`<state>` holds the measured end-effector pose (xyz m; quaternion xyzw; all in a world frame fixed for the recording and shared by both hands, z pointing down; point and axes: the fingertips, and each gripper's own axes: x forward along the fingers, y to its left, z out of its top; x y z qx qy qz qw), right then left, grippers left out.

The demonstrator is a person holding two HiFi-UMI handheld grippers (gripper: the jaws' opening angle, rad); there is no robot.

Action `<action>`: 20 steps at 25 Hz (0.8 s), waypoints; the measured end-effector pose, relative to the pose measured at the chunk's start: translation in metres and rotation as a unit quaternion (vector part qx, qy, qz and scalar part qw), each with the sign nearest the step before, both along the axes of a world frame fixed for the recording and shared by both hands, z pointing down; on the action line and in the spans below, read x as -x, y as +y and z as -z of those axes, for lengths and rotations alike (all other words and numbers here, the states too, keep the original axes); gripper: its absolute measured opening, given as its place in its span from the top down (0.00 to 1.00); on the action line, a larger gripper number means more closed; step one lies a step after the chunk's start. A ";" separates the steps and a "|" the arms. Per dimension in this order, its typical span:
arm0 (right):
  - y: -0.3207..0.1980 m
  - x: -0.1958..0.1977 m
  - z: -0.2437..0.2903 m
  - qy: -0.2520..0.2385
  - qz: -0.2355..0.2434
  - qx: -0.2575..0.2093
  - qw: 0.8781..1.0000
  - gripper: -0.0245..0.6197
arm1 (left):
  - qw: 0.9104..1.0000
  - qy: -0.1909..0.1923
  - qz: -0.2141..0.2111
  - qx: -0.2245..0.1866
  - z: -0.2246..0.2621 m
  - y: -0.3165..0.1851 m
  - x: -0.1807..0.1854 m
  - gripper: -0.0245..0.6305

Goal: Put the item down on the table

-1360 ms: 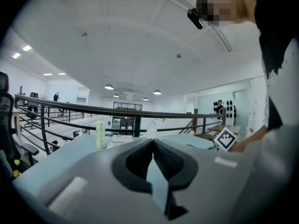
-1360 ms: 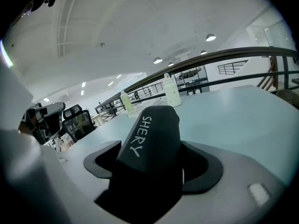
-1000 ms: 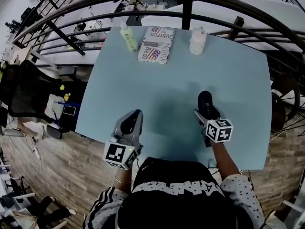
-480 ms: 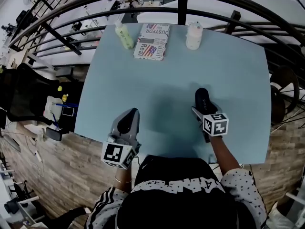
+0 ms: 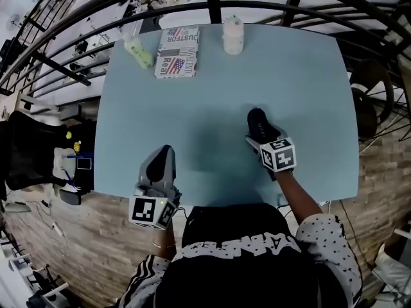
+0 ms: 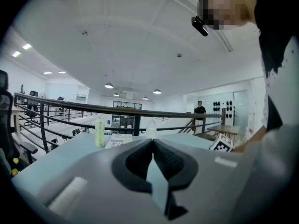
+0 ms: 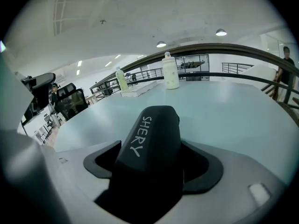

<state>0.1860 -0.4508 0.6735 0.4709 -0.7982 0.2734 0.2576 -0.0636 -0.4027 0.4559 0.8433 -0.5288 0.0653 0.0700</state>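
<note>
Black item (image 7: 150, 143) stays clamped in our right gripper (image 5: 259, 138), low over the near right of the surface (image 5: 302, 76), same as a second ago, so we reckon the put-down isn't done yet. Our left gripper (image 5: 161, 158) sits closed on nothing.

Brightness: I get all three views evenly bright, in cool white indoor light.
Source: ceiling lamps (image 6: 109, 85) glow at 10 o'clock in my left gripper view; a lamp (image 7: 221, 32) sits between 1 and 2 o'clock in the right.
Shadows: one soft dark patch on the counter (image 5: 308, 76), mid head view.
Distortion: fisheye bows the railing (image 5: 212, 2) at 12 o'clock; gripper views have black corners.
Focus: foreground at 6 o'clock is soft.
</note>
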 end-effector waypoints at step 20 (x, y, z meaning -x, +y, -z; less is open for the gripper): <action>-0.003 0.000 0.000 0.020 0.000 -0.002 1.000 0.35 | 1.000 0.002 0.004 0.005 -0.003 -0.002 0.000 0.96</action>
